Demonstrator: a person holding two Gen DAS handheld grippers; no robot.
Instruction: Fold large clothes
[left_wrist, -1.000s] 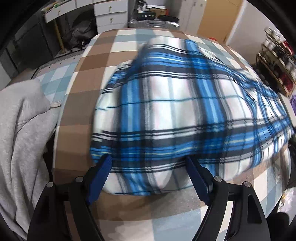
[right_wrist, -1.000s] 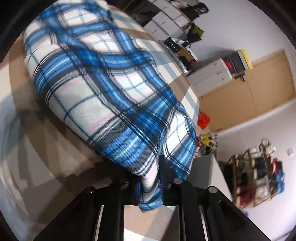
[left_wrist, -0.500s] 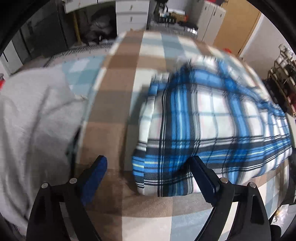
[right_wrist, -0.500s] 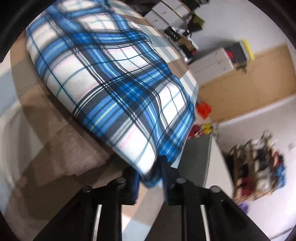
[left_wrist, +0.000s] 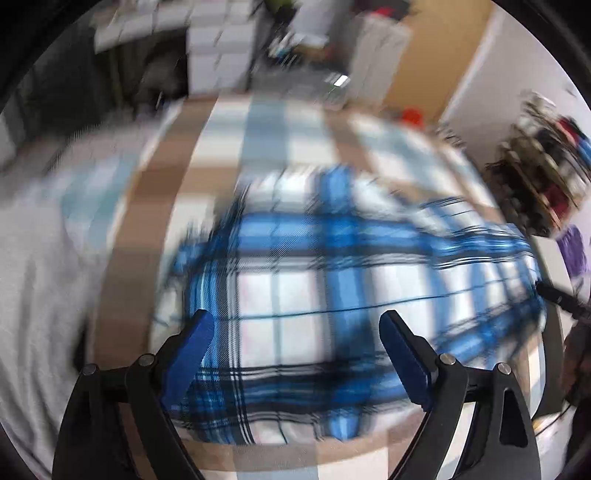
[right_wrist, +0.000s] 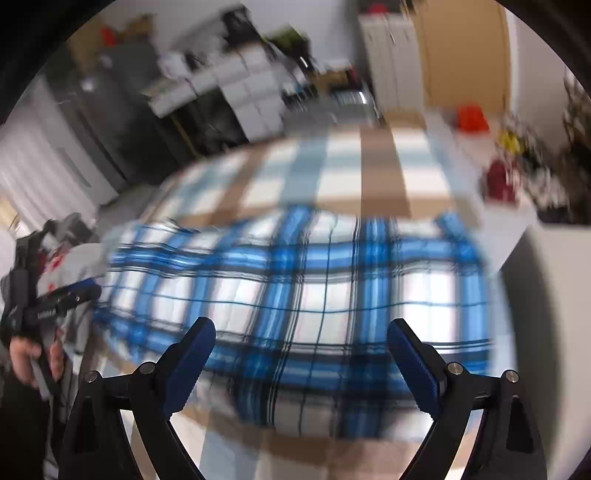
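A blue, white and black plaid garment (left_wrist: 332, 302) lies folded on a table with a brown, white and pale blue checked cloth (left_wrist: 229, 155). It also shows in the right wrist view (right_wrist: 314, 291). My left gripper (left_wrist: 293, 332) is open and empty above the garment's near edge. My right gripper (right_wrist: 299, 339) is open and empty above the garment's near edge from the other side. Both views are blurred by motion. The left gripper also shows at the left edge of the right wrist view (right_wrist: 55, 299), held in a hand.
A grey garment (left_wrist: 40, 280) lies at the left of the table. White drawers (right_wrist: 251, 92) and dark furniture stand behind the table. A rack of items (left_wrist: 546, 177) stands at the right, with a red object (right_wrist: 471, 118) near a wooden door.
My right gripper has let go of the garment's corner and opened wide. Both grippers have pulled back and up; the garment now lies flat on the table.
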